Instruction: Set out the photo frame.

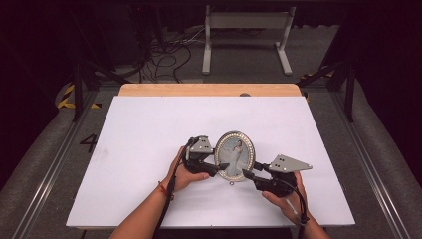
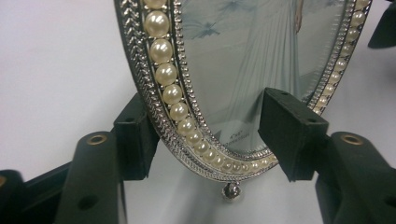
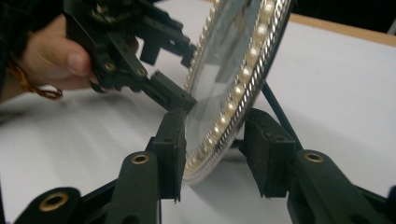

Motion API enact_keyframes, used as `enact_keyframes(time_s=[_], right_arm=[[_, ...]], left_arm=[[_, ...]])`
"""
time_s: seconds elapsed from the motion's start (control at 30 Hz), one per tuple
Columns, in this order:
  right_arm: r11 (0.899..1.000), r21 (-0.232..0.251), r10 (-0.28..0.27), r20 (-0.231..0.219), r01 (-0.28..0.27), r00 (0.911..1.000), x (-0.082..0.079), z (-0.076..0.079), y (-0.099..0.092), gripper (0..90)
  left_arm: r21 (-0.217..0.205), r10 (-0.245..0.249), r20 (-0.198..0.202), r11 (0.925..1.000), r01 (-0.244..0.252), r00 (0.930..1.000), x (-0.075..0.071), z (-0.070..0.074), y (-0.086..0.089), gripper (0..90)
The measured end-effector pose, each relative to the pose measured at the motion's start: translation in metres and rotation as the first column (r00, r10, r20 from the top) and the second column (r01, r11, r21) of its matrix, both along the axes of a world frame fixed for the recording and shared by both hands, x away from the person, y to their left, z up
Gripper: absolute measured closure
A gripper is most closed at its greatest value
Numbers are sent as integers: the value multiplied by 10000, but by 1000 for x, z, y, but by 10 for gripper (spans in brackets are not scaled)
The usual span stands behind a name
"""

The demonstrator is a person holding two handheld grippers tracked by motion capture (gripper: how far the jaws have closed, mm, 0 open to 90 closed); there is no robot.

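Two hand-held grippers meet at an oval silver picture frame edged with pearl beads (image 1: pixel 235 155), upright near the middle of the white table (image 1: pixel 139 129)

The left gripper (image 1: pixel 222 167) straddles the frame's lower left edge, one pad behind the rim, one before the glass; whether they press cannot be told. The right gripper (image 1: pixel 248 173) clasps the lower right rim, with the frame's thin back strut (image 3: pixel 276 108) beyond it

A dark "4" (image 1: pixel 88 143) is marked on the grey floor (image 1: pixel 45 164), well to the left of the left gripper (image 1: pixel 222 168), beyond the table's edge. Small print (image 2: pixel 235 136) stands low on the photo in the oval frame (image 2: pixel 161 70), between that gripper's jaws; it is too blurred to read
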State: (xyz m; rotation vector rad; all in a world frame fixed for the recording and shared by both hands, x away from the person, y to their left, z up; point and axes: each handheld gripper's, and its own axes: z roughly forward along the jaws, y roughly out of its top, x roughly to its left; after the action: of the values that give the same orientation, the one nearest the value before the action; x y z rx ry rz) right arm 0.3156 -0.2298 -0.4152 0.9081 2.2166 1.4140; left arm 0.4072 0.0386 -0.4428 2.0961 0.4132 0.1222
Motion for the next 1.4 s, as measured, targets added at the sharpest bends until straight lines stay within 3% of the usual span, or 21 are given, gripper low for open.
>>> enact_keyframes(time_s=[0.1,0.2,0.3,0.43,0.73,0.8,0.87,0.9,1.0,1.2,1.4], right_arm=[[9997,207,-144,126,142,9998,1,1,0,651],[9987,387,-325,113,321,9994,6,-1,0,759],[9981,581,-201,-48,203,9998,11,-3,-1,768],[9987,480,-141,-88,145,9999,16,-2,1,768],[9996,198,185,-193,-182,9996,22,1,5,758],[9997,177,174,-173,-171,9997,22,1,5,756],[10000,-53,-8,-29,8,10000,20,1,7,692],[9999,-94,-72,5,72,10000,19,1,6,631],[9999,58,-115,-52,115,9999,16,2,3,619],[9999,-36,-134,18,134,9999,10,5,-2,717],[9998,-172,-75,140,78,9999,10,4,2,760]], left_arm=[[-119,11,-70,9999,-11,10000,0,0,2,471],[43,11,-40,10000,-10,10000,-1,2,5,489],[145,45,-76,9999,-44,10000,-3,3,9,525],[382,149,50,9992,-151,9999,-7,3,14,570],[1004,187,321,9947,-219,9993,-14,8,17,573],[900,173,321,9957,-201,9993,-14,8,17,536],[706,216,322,9972,-239,9992,-14,10,17,521],[391,321,347,9987,-334,9989,-13,14,19,498],[12,362,216,9993,-362,9991,-11,18,22,473],[180,520,114,9985,-522,9986,-9,18,17,418],[215,479,139,9986,-482,9988,-8,17,18,531]])
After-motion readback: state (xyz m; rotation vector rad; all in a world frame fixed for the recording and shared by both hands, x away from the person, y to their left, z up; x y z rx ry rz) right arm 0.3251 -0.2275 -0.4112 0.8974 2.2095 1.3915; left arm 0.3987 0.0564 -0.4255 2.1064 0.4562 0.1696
